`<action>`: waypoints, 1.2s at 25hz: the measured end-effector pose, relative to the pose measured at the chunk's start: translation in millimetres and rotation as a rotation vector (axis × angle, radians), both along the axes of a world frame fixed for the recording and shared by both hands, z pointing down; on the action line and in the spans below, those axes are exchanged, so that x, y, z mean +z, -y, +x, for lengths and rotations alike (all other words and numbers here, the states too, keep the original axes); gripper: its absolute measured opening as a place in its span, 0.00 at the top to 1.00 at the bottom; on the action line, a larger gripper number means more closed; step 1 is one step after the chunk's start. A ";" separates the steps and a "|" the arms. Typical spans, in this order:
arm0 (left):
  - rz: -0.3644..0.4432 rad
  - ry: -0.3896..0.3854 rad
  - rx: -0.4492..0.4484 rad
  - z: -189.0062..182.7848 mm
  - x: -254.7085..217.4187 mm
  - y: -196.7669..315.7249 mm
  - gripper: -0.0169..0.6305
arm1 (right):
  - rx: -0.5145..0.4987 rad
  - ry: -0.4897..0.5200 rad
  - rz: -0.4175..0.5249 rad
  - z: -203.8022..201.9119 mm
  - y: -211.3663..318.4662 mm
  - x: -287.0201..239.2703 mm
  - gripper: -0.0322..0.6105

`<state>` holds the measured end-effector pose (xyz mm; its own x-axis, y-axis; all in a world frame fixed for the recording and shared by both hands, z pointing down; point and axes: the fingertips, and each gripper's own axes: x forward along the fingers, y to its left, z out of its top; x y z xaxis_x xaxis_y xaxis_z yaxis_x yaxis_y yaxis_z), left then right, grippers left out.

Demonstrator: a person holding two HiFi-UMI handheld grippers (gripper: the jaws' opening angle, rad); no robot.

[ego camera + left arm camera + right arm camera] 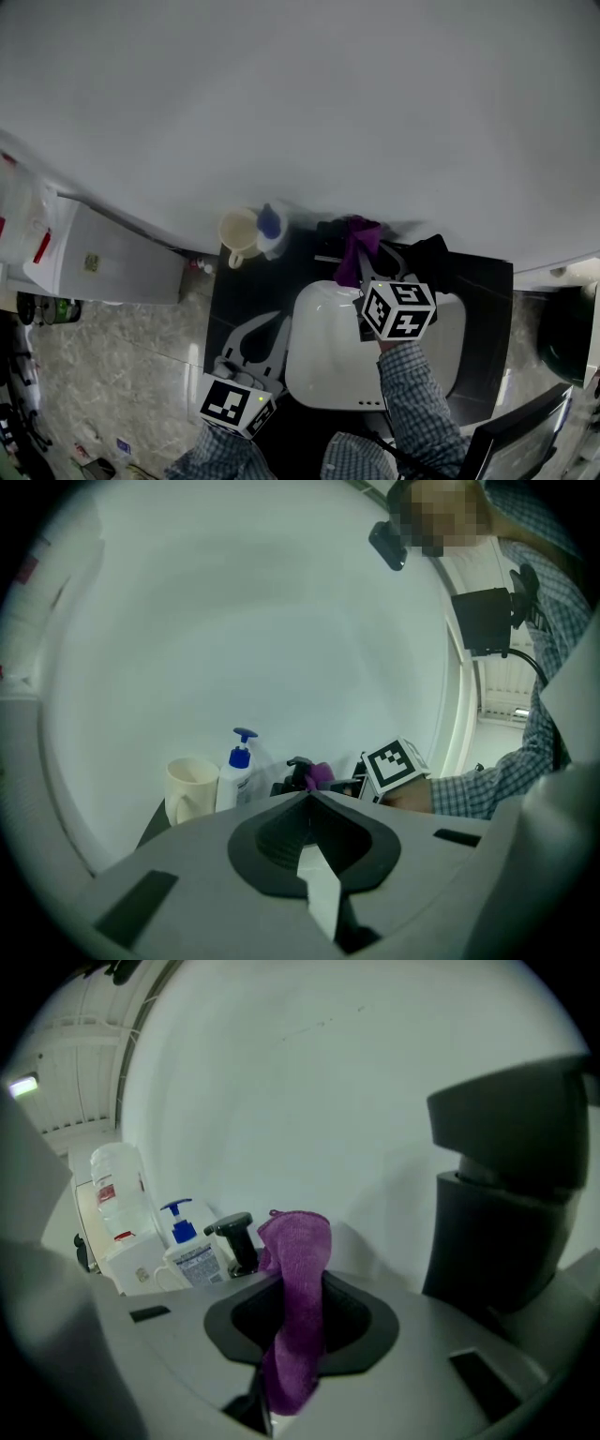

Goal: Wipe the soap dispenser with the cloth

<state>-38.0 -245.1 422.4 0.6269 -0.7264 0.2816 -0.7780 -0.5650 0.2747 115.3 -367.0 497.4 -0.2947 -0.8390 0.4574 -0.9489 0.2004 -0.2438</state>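
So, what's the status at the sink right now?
Left gripper shut, empty. Right gripper shut on purple cloth. Cloth not yet on soap dispenser. Black tap stands between them.

I can read no words from here. The soap dispenser (192, 1258) carries a printed label, but its lines are too small to make out. The clear bottle (116, 1190) beside it has a red label, equally illegible. The marker cubes (398, 310) show only black-and-white squares.
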 end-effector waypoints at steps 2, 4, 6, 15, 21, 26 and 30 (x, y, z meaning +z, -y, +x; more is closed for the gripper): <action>0.001 -0.002 -0.005 -1.9 -0.4 -0.5 0.96 | 0.010 -0.010 -0.017 3.0 -2.7 8.7 0.81; 0.004 -0.003 -0.008 -3.6 -0.4 -1.5 0.96 | 0.027 -0.016 -0.034 6.8 -6.1 16.2 0.81; 0.005 -0.005 -0.011 -4.3 -0.4 -2.6 0.96 | 0.044 -0.016 -0.044 9.8 -9.0 19.8 0.81; 0.016 -0.011 0.003 1.2 -4.9 -5.9 0.96 | 0.054 -0.004 0.018 9.6 -14.8 -16.2 0.81; 0.020 -0.014 0.021 6.0 -7.5 -8.0 0.96 | 0.031 -0.022 0.134 4.3 -10.2 -67.5 0.81; 0.028 -0.014 0.027 8.6 -9.3 -7.4 0.96 | -0.048 -0.069 0.200 -16.7 -8.1 -87.7 0.81; 0.023 -0.014 0.020 6.7 -8.1 -8.5 0.96 | -0.115 -0.109 0.201 -37.4 -10.5 -79.6 0.81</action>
